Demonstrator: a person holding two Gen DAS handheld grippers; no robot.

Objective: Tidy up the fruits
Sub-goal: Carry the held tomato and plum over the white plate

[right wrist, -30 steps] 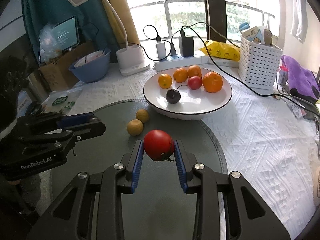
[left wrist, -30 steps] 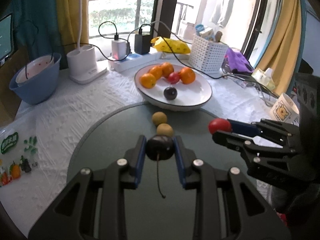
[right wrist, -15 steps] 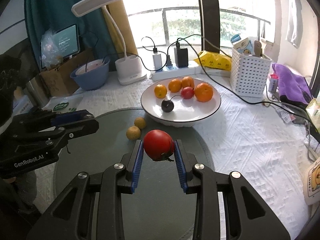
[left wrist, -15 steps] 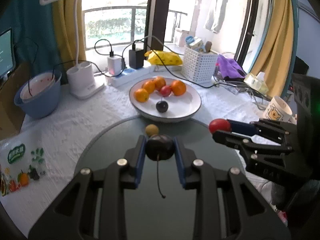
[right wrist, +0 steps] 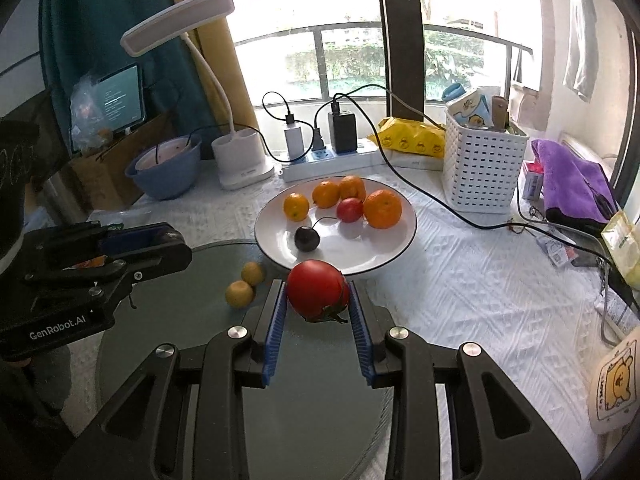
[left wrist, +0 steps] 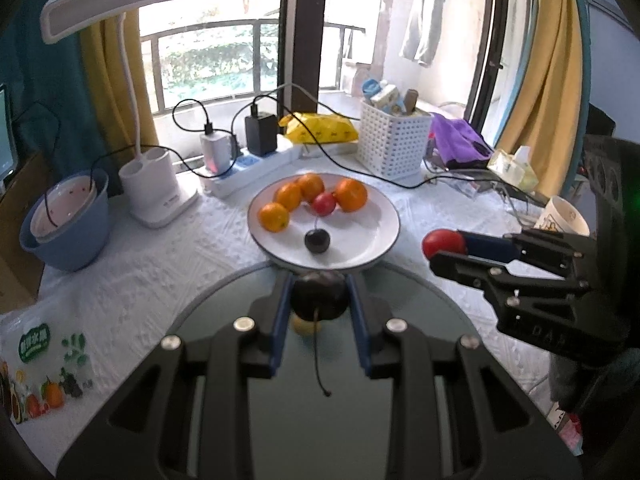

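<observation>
I see the left gripper (left wrist: 319,300) clamped on a dark cherry (left wrist: 319,295) — fruit sits between the blue pads near the fingertips, stem hanging down toward the camera. The right gripper (right wrist: 317,294) is clamped on a red tomato (right wrist: 317,289), also pinched at the tips, green calyx facing down. Both fruits are held in the air above the round dark glass mat (right wrist: 312,408), just short of the white plate (right wrist: 394,250).

On the plate I count four oranges (right wrist: 382,209), one small red fruit (right wrist: 349,209) and a second dark cherry (right wrist: 307,238) with its stem curling toward the red one. Two small yellow fruits (right wrist: 240,294) lie touching each other on the mat, near the plate's edge — from the left wrist view only a sliver of one shows under the held cherry.

Surface is a white textured tablecloth (right wrist: 472,280). Behind the plate: power strip (right wrist: 332,162) with chargers plugged in, white desk lamp (right wrist: 240,160), blue bowl (right wrist: 164,176), white perforated basket (right wrist: 480,168), yellow packet (right wrist: 412,140), purple cloth (right wrist: 572,176). Window with a balcony railing at the back, yellow and teal curtains at the sides.
</observation>
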